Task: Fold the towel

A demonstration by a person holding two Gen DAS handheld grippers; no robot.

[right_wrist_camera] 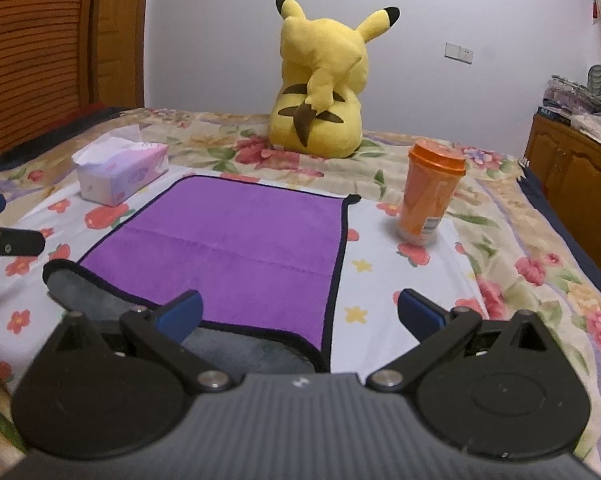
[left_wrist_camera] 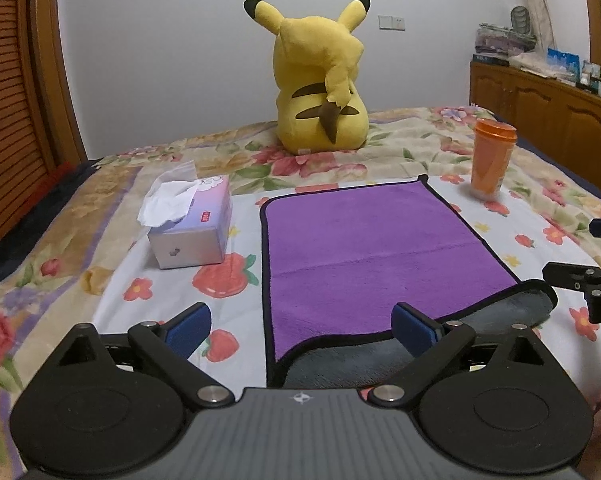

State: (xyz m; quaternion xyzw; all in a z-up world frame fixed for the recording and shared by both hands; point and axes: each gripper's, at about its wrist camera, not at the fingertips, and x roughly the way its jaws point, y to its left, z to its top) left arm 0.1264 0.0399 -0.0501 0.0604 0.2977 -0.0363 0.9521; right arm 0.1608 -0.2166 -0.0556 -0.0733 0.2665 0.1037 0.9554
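Note:
A purple towel [left_wrist_camera: 364, 248] with black trim lies flat on the flowered bed; it also shows in the right wrist view [right_wrist_camera: 236, 248]. Its near edge is turned over, showing the grey underside [left_wrist_camera: 340, 364] [right_wrist_camera: 236, 348]. My left gripper [left_wrist_camera: 300, 328] is open and empty, hovering over the towel's near left corner. My right gripper [right_wrist_camera: 298, 314] is open and empty over the near right corner. The right gripper shows at the right edge of the left wrist view [left_wrist_camera: 588, 280], and the left gripper at the left edge of the right wrist view [right_wrist_camera: 4, 240].
A tissue box [left_wrist_camera: 192, 224] [right_wrist_camera: 120, 176] sits left of the towel. An orange lidded cup [left_wrist_camera: 490, 156] [right_wrist_camera: 430, 196] stands to its right. A yellow plush toy [left_wrist_camera: 320, 80] [right_wrist_camera: 324, 84] sits behind. A wooden cabinet [left_wrist_camera: 548, 116] lines the right wall.

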